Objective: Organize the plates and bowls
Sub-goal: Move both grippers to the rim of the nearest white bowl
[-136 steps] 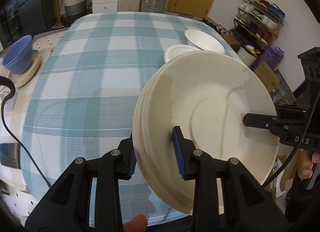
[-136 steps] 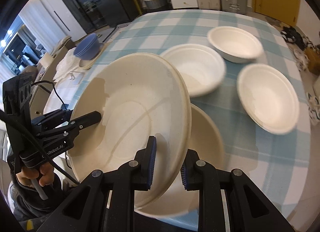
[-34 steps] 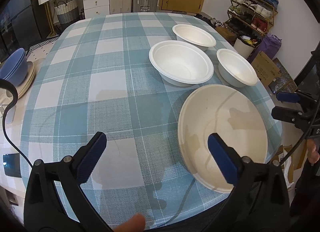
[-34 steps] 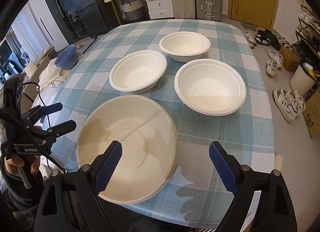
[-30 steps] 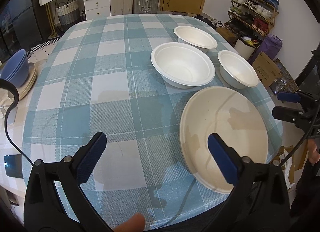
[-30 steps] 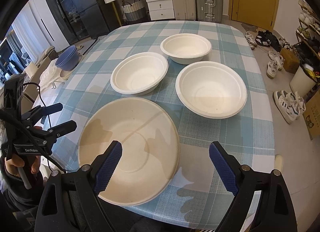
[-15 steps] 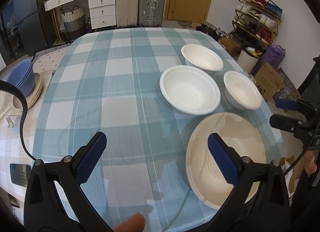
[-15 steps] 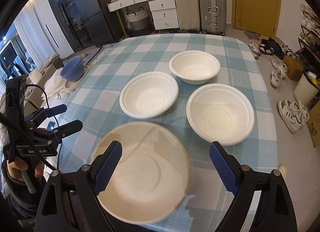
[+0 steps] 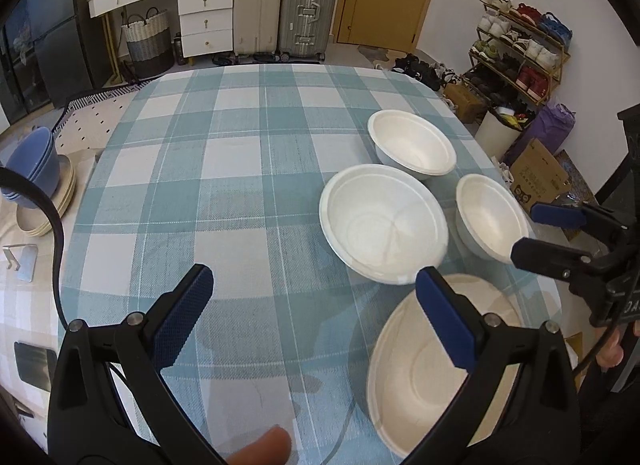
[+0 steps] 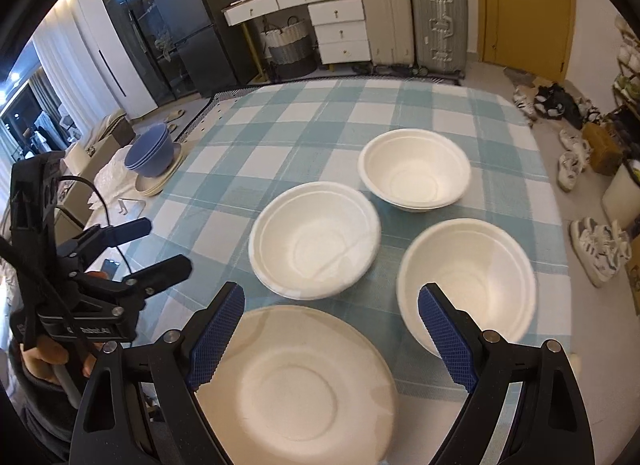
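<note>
The left tongs (image 9: pixel 312 301) stand wide and hold nothing; under their left finger there is only the checked tablecloth (image 9: pixel 240 169). Under their right finger lies the cream plate (image 9: pixel 424 377), at the near edge of the table. Ahead of the tongs, a little to the right, sits the big white bowl (image 9: pixel 382 221). Further right stand two smaller ones — the far bowl (image 9: pixel 412 143) and the right bowl (image 9: pixel 490 221).

The right tongs (image 10: pixel 330 329) are also wide and empty, with the plate lying below and between their fingers.

The plate and bowls look like pressed paper pulp, so I judge them very light, rather stiff but easy to dent, and not slippery. The best place to take them is the rim, one finger inside and one outside — a gentle squeeze should be enough. Because they are so light, a bowl may slide on the cloth when it is pushed.
</note>
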